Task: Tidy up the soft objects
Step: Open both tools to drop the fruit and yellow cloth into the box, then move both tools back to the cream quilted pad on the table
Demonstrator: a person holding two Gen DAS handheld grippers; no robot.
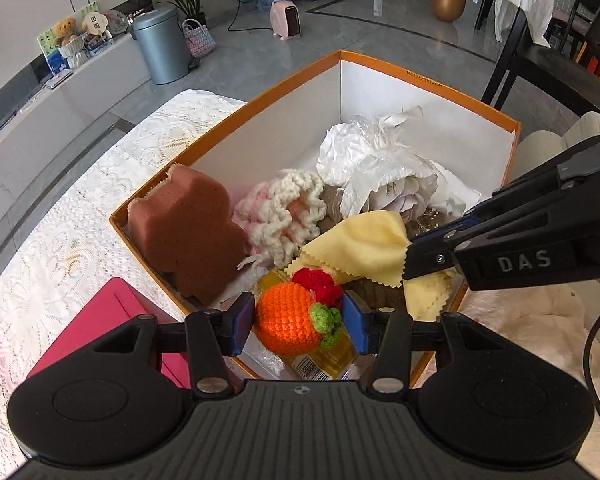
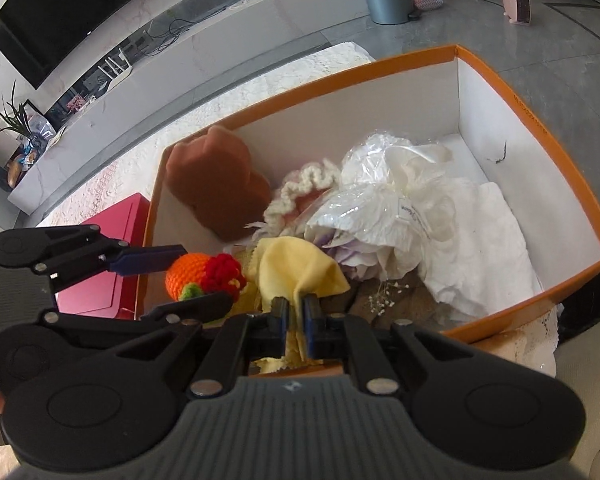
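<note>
Left gripper (image 1: 298,322) over the box (image 1: 428,76), fingers pinching the crochet orange (image 1: 286,320) for drop-in. Right gripper (image 2: 296,314), fingers nearly together on the yellow cloth (image 2: 296,268), hangs it inside near the sponge (image 1: 186,228).

A round orange crocheted yarn fruit (image 1: 288,322) is seen, knobbly; the yellow pinked-edge cloth (image 1: 360,248) looks matt (soft), the orange-rimmed cardboard box (image 1: 284,128) smooth.
</note>
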